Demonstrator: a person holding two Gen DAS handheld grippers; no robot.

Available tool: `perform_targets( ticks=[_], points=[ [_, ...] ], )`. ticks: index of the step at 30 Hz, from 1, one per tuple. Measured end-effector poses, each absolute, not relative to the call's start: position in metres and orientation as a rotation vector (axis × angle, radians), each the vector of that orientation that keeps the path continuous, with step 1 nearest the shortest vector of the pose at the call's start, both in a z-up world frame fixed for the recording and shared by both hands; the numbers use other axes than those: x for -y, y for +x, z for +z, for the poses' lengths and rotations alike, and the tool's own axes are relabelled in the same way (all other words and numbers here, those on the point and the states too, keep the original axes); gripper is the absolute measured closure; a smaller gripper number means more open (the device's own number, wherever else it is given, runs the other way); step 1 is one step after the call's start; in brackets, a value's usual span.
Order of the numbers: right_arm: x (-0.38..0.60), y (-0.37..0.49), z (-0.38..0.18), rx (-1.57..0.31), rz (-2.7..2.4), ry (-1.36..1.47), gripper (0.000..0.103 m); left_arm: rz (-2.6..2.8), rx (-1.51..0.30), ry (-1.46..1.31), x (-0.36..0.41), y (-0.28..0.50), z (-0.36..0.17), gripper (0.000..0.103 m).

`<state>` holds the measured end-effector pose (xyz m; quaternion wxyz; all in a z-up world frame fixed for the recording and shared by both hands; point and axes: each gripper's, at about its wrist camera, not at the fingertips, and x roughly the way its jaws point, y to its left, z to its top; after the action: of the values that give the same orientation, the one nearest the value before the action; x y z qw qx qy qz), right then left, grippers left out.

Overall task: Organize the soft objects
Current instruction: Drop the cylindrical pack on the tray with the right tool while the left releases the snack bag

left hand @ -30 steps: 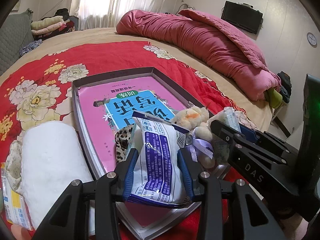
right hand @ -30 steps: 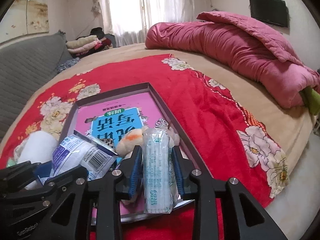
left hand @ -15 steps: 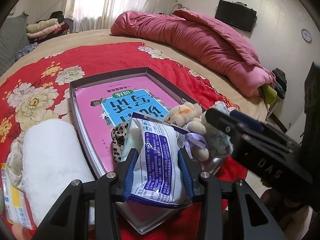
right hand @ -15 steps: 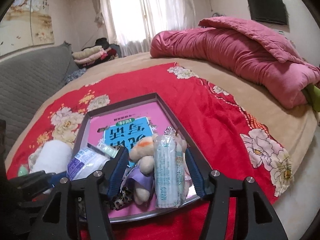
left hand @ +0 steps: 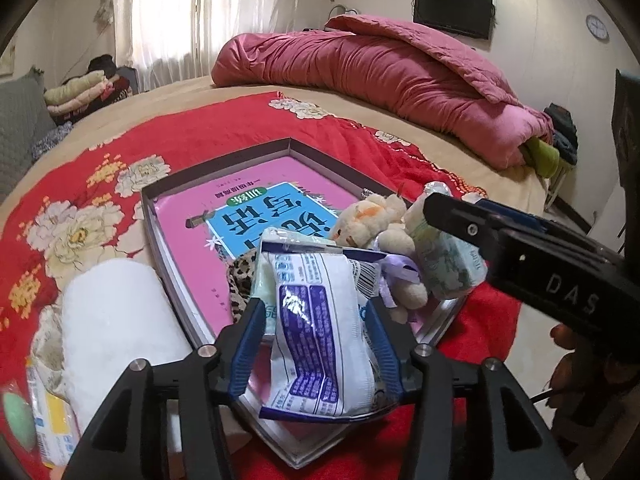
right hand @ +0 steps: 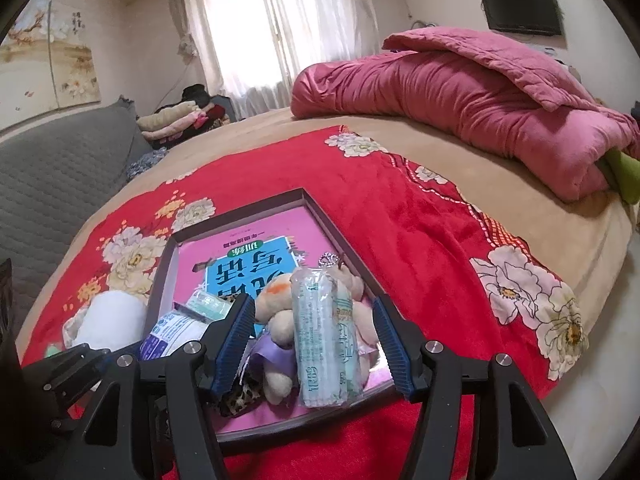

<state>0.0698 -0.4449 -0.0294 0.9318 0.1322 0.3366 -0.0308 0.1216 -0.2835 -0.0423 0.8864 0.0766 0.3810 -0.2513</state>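
A grey tray with a pink book in it lies on the red floral blanket. A blue-and-white packet rests on the tray's near corner between the pads of my left gripper. Its jaws are opening, with a gap at each pad. My right gripper is opening too. It straddles a pale green tissue pack that leans on a plush bear in the tray, and its pads stand well off the pack. A leopard-print cloth lies under the packet.
A white rolled towel lies left of the tray, with a small yellow-and-white pack beside it. A bunched pink quilt fills the bed's far right. The bed edge and floor lie to the right.
The right gripper has let go of the tissue pack and opened wide around it. The left pads have just come off the blue-and-white packet. Neither hand has shifted much.
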Motion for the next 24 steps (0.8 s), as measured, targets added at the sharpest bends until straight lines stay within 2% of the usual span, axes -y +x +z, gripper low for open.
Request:
perform_targets(
  ticks=[22,24],
  points=[
    [0.444,0.065,-0.026,-0.696,-0.087,0.263,0.033,-0.503,-0.804,0.134,0.271,0.122,-0.033,0.045],
    [0.443,0.064,-0.025,-0.694,-0.085,0.268,0.033,-0.506,-0.807,0.123,0.269,0.122,-0.033,0.041]
  ],
)
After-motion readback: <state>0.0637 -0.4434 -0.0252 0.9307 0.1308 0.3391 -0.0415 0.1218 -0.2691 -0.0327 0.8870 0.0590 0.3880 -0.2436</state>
